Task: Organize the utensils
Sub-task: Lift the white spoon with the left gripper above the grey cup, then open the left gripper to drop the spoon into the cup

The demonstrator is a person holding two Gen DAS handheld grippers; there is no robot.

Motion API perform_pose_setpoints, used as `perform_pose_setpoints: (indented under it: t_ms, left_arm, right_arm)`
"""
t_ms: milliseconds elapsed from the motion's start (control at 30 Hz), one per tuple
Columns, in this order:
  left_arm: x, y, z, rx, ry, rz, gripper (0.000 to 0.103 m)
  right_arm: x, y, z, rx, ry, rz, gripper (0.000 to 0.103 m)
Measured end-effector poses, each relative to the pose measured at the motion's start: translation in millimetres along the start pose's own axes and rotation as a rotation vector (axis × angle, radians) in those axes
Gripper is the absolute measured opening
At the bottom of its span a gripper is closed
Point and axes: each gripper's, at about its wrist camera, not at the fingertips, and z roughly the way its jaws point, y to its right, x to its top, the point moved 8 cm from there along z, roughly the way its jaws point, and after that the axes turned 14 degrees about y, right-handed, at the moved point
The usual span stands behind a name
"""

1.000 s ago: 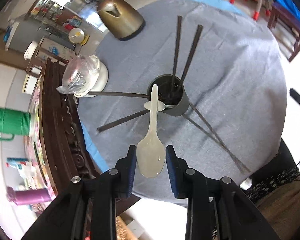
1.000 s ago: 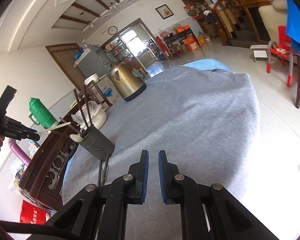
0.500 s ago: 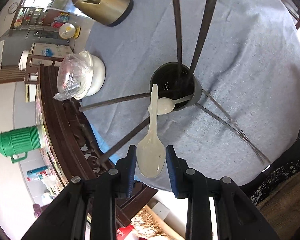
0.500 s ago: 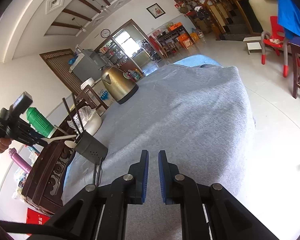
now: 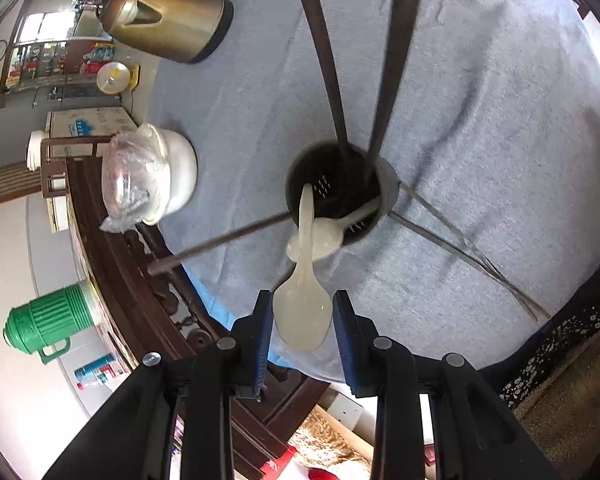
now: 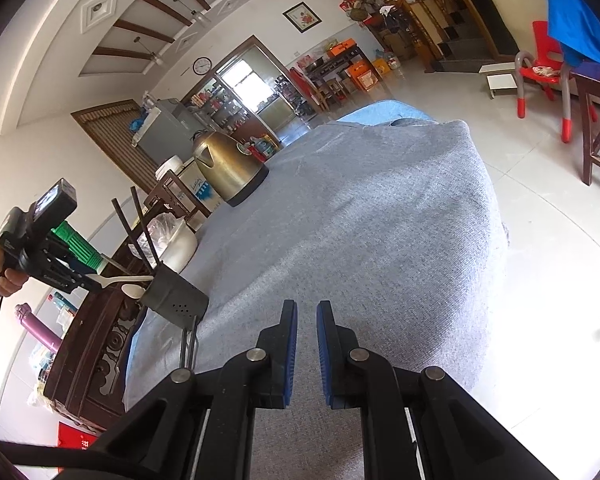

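Observation:
My left gripper (image 5: 302, 320) is shut on the bowl of a white plastic spoon (image 5: 302, 312). The spoon's handle tip reaches into the dark utensil holder (image 5: 388, 196) below. A second white spoon (image 5: 324, 236) leans in the holder with two dark chopsticks (image 5: 328, 60). More chopsticks (image 5: 220, 240) lie on the grey cloth (image 5: 480, 140) beside it. In the right wrist view the holder (image 6: 176, 300) stands far left, with the left gripper (image 6: 88, 280) and spoon (image 6: 120, 279) over it. My right gripper (image 6: 307, 312) is almost closed and empty, well right of the holder.
A brass kettle (image 5: 172, 20) stands at the table's far side and a white pot with a plastic bag (image 5: 156, 176) at the left. A dark wooden cabinet (image 5: 132, 280) with a green flask (image 5: 40, 324) is beyond the table edge. Red chairs (image 6: 540, 72) stand on the floor.
My left gripper has come closer to the holder with the spoon, whose handle tip now sits inside the rim. The right gripper has stayed shut and shifted only slightly.

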Motion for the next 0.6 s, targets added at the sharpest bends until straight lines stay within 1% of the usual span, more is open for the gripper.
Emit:
perform_pose_setpoints:
  t_ms: [67,167,233,300,367,400,467,533,600]
  left_arm:
    - [6,-11,-5,0.025,0.025,-0.021,0.043]
    - [16,-27,-20,0.04,0.093,-0.078,0.044]
    - [21,-38,-35,0.067,0.156,-0.111,0.044]
    - [21,-46,-55,0.085,0.231,-0.159,0.044]
    - [19,-48,-76,0.084,0.314,-0.194,0.044]
    - [15,-46,-88,0.081,0.368,-0.209,0.044]
    - [5,-37,-106,0.081,0.448,-0.239,0.044]
    - [-12,-22,-122,0.053,0.535,-0.272,0.045]
    - [-32,-7,-130,0.055,0.611,-0.314,0.054]
  right_arm:
    - [0,-1,-1,0.002,-0.001,0.002,0.012]
    - [0,-2,-1,0.004,0.0,-0.002,0.012]
    - [1,-5,-3,0.006,0.004,-0.009,0.012]
    - [1,-11,-4,0.012,0.004,-0.018,0.012]
    - [2,-17,-7,0.016,0.01,-0.034,0.012]
    - [2,-21,-8,0.018,0.012,-0.045,0.012]
    - [1,-28,-10,0.026,0.011,-0.056,0.012]
    - [1,-36,-12,0.029,0.011,-0.076,0.012]
    - [0,-44,-15,0.038,0.007,-0.094,0.012]
